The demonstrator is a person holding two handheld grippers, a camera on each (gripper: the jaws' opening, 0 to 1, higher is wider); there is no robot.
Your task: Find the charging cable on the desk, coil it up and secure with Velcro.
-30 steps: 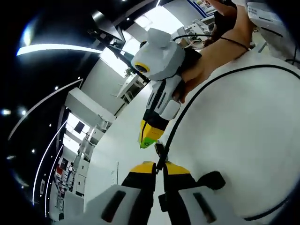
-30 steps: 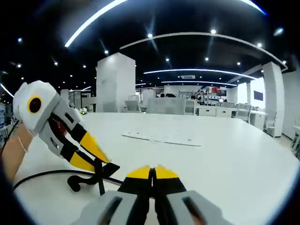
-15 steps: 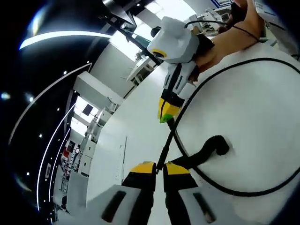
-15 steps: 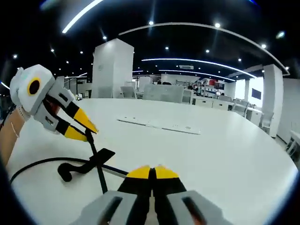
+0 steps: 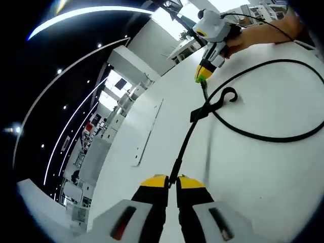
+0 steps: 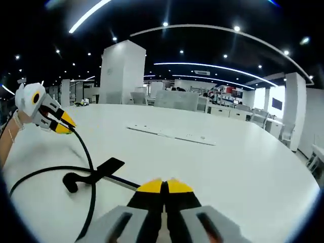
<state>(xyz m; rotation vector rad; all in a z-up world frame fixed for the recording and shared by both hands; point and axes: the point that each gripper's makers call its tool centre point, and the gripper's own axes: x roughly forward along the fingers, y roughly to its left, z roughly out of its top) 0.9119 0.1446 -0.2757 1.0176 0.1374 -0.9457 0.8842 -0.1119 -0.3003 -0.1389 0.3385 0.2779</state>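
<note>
Black charging cable [image 5: 188, 136] stretched between both clamped grippers: left gripper [image 5: 172, 180] lower centre, right gripper [image 6: 164, 184] bottom centre. Bring ends together, keep loop even, black Velcro strap [image 6: 104, 167] free.

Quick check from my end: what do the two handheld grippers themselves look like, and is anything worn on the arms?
Left gripper and right gripper: grey bodies with black jaws tipped yellow, rounded white housings behind, ringed yellow on the left. The right's far jaw tip looks green. A thin band circles each wrist; no sleeves show.

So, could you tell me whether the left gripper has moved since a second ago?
Yes. In the right gripper view, the left gripper has drawn away leftward from the Velcro strap on the cable.
</note>
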